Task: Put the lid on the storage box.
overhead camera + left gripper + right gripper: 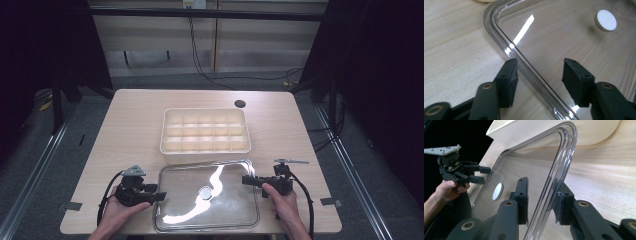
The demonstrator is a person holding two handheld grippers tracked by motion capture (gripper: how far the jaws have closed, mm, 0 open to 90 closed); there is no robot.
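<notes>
A clear plastic lid with a white round knob lies flat on the wooden table, in front of a cream divided box. My left gripper is at the lid's left edge. In the left gripper view it stands open astride the rim, and neither pad touches it. My right gripper is at the lid's right edge. In the right gripper view its jaws are shut on the lid's raised rim. That view also has the knob and the left gripper farther off.
The cream box sits just behind the lid, nearly touching it. A dark round hole is in the table top at the back right. Grey tape marks lie near both front corners. Cables run across the floor behind.
</notes>
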